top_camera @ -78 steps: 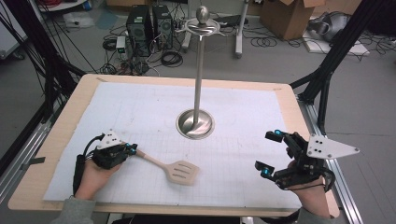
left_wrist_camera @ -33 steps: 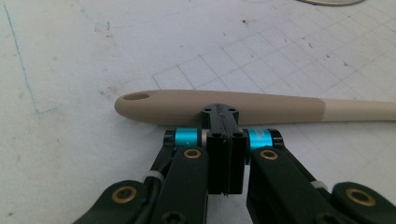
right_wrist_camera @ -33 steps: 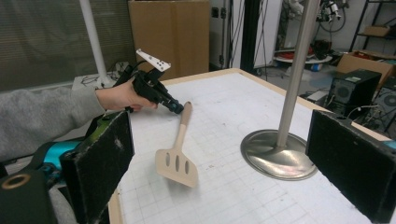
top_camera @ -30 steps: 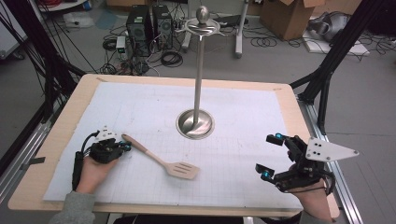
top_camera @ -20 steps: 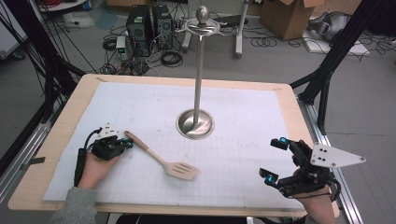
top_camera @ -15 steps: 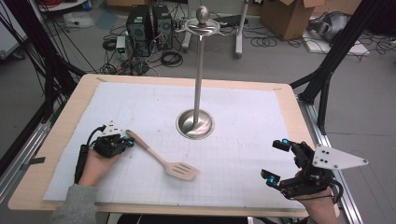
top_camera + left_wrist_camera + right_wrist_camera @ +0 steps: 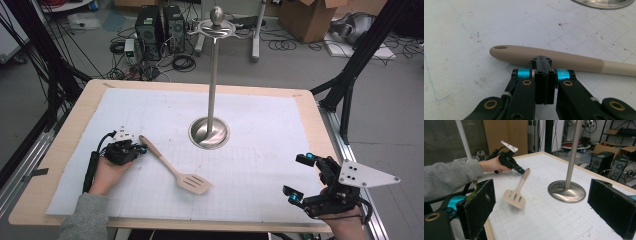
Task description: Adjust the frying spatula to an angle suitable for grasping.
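Note:
A beige slotted spatula [image 7: 172,169] lies flat on the white gridded mat [image 7: 260,165], its handle pointing to the far left. My left gripper [image 7: 142,149] is shut with nothing between its jaws. Its tip rests against the side of the spatula handle [image 7: 574,61], near the end with the hole. In the left gripper view that gripper's tip [image 7: 541,60] overlaps the handle. My right gripper [image 7: 298,177] is open wide near the table's front right corner, over bare mat. Between its pads [image 7: 480,205] the right gripper view shows the spatula [image 7: 515,196] and the left gripper [image 7: 520,170] farther off.
A tall metal stand [image 7: 214,75] with a round dished base [image 7: 209,132] rises from the middle of the mat, just beyond the spatula. The wooden table edge [image 7: 200,225] runs along the front. Computers, cables and cardboard boxes lie on the floor behind the table.
The left gripper moved toward the far side, and the spatula's handle swung that way with it while the head stayed put. The right gripper drifted right and toward the front edge.

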A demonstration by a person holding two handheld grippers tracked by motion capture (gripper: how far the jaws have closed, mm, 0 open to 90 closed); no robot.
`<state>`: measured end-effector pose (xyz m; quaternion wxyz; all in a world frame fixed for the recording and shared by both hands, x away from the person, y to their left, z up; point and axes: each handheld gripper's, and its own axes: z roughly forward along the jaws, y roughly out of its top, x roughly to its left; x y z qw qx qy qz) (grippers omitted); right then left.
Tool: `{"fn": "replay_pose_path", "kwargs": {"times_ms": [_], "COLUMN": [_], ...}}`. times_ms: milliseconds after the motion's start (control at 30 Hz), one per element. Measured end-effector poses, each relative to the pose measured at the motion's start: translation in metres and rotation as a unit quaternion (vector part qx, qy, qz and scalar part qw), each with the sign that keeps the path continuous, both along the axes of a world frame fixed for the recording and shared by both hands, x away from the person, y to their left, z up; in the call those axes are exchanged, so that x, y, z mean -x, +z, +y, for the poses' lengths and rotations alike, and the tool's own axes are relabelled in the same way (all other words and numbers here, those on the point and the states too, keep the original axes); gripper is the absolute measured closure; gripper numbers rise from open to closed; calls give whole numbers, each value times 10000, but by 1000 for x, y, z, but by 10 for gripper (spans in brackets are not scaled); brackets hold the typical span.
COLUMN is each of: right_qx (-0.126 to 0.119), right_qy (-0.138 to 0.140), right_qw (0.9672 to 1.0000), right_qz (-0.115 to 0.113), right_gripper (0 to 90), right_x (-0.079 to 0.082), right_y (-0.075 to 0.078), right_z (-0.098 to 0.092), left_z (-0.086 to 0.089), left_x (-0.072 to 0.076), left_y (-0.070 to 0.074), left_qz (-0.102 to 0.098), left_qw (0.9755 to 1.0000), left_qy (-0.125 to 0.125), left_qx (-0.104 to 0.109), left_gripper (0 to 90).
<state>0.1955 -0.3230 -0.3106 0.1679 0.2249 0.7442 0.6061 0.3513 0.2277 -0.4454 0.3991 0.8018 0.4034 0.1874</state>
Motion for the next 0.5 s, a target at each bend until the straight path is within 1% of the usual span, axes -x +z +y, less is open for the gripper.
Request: {"fn": "replay_pose_path", "kwargs": {"times_ms": [33, 67, 100, 133, 167, 200, 233, 267, 300, 333, 367, 400, 433, 467, 500], "right_qx": [2, -19, -19, -5, -5, 4, 20, 19, 15, 29, 24, 29, 18, 30, 40], "right_qy": [-18, -25, -25, -52, -52, -51, -68, -67, -74, -91, -90, -109, -112, -116, -132], "right_qw": [10000, 10000, 10000, 9999, 9999, 9999, 9999, 10000, 9999, 9999, 9999, 9998, 9999, 9998, 9999], "right_qz": [35, 59, 59, 138, 138, 108, 134, 62, 74, 137, 70, 160, 130, 140, 94], "right_gripper": [69, 69, 69, 69, 69, 69, 69, 69, 69, 69, 69, 69, 69, 69, 69], "right_x": [1, 2, 2, 4, 4, 4, 4, 4, 5, 6, 6, 8, 8, 9, 10], "right_y": [0, 0, 0, -1, -1, -1, -2, -2, -2, -2, -3, -3, -3, -3, -4], "right_z": [-1, -1, -1, -2, -2, -2, -2, -2, -2, -3, -3, -3, -4, -5, -6], "left_z": [-1, -3, -6, -10, -13, -13, -13, -12, -12, -13, -15, -17, -18, -19, -20], "left_x": [-1, -2, -3, -4, -5, -7, -8, -9, -10, -11, -12, -13, -14, -15, -17], "left_y": [0, 2, 4, 4, 4, 4, 3, 2, 2, 3, 3, 3, 3, 3, 3], "left_qz": [19, 61, 56, 25, -16, 6, -1, 14, 14, 38, 3, -25, -47, -46, -32], "left_qw": [10000, 10000, 9998, 9996, 9995, 9996, 9998, 9999, 9999, 9999, 9998, 9996, 9995, 9996, 9996], "left_qy": [8, 19, 35, 35, 51, 37, 43, 27, 18, 9, -5, -17, -33, -31, -41], "left_qx": [0, -76, -183, -284, -317, -290, -212, -163, -142, -155, -209, -272, -301, -294, -284], "left_gripper": [898, 898, 898, 898, 898, 898, 898, 898, 898, 898, 898, 898, 898, 898, 898]}}
